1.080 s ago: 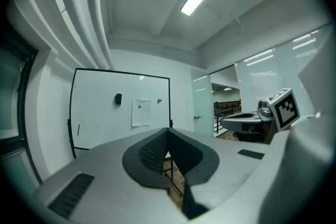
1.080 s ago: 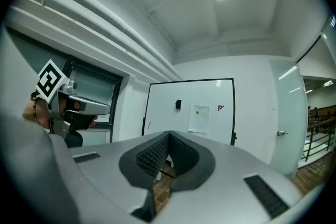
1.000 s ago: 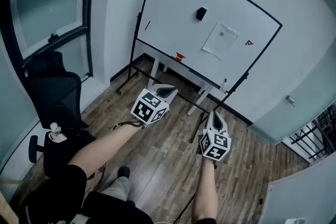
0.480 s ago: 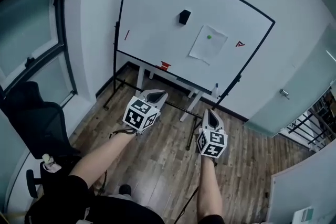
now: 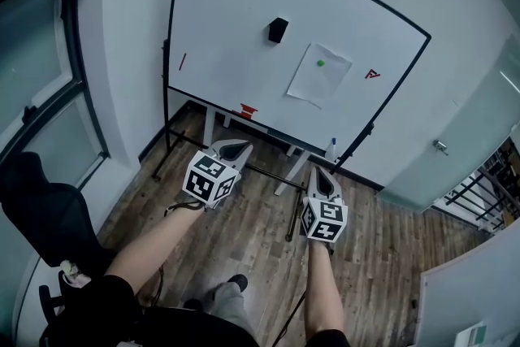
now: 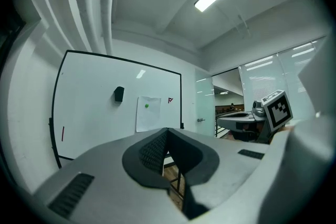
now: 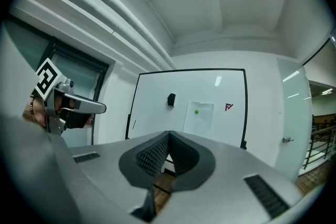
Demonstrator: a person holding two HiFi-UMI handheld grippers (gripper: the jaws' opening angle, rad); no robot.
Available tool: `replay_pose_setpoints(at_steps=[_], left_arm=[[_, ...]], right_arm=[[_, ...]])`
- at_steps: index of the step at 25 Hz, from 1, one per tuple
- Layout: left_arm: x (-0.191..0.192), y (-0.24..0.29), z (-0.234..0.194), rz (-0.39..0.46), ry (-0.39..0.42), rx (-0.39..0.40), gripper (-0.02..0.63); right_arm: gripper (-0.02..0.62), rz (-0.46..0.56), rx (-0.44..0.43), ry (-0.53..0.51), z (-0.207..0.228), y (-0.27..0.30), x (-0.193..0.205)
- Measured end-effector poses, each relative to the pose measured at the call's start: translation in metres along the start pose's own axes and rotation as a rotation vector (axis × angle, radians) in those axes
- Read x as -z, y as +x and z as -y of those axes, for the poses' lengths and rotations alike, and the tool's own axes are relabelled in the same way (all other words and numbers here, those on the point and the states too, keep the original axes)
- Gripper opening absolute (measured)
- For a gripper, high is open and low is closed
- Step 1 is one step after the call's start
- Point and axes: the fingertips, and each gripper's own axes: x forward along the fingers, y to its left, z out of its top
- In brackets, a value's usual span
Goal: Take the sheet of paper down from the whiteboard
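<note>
A white sheet of paper [image 5: 318,75] hangs on the whiteboard [image 5: 236,28], pinned by a small green magnet [image 5: 320,62]. The paper [image 6: 148,113] shows ahead in the left gripper view, and the paper [image 7: 198,117] also in the right gripper view. My left gripper [image 5: 236,148] and right gripper [image 5: 319,176] are both shut and empty, held level side by side, well short of the board and pointing toward it. The left gripper [image 6: 167,130] and the right gripper [image 7: 169,135] each show tips pressed together.
A black eraser [image 5: 278,30], a red marker line [image 5: 182,61] and a red mark [image 5: 372,75] are on the board. A red item [image 5: 246,110] and a bottle [image 5: 331,149] sit on its tray. A black office chair [image 5: 41,215] stands at left, a glass door [image 5: 455,150] at right.
The whiteboard and paper have grown larger and shifted left in the head view as I walk toward them. Both grippers stay shut and carried forward together.
</note>
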Motion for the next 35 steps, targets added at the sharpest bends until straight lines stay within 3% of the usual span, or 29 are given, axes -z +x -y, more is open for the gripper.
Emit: replay_pose_setpoints(at_steps=[11,21,35], left_arm=[[-0.016,0.135,-0.066,-0.017,0.017,-0.032,0.02],[-0.037,0.252,-0.092,-0.017,0.018,-0.053,0.02],[-0.034,0.333,-0.119,-0.015,0.025,-0.068,0.02]], right_arm=[[0.025,0.039,-0.037,0.013,0.071,0.141,-0.011],[0.025,0.062,-0.05,0.021,0.146,0.23,-0.018],[0.023,0.046,-0.053,0.024,0.192,0.299,-0.005]])
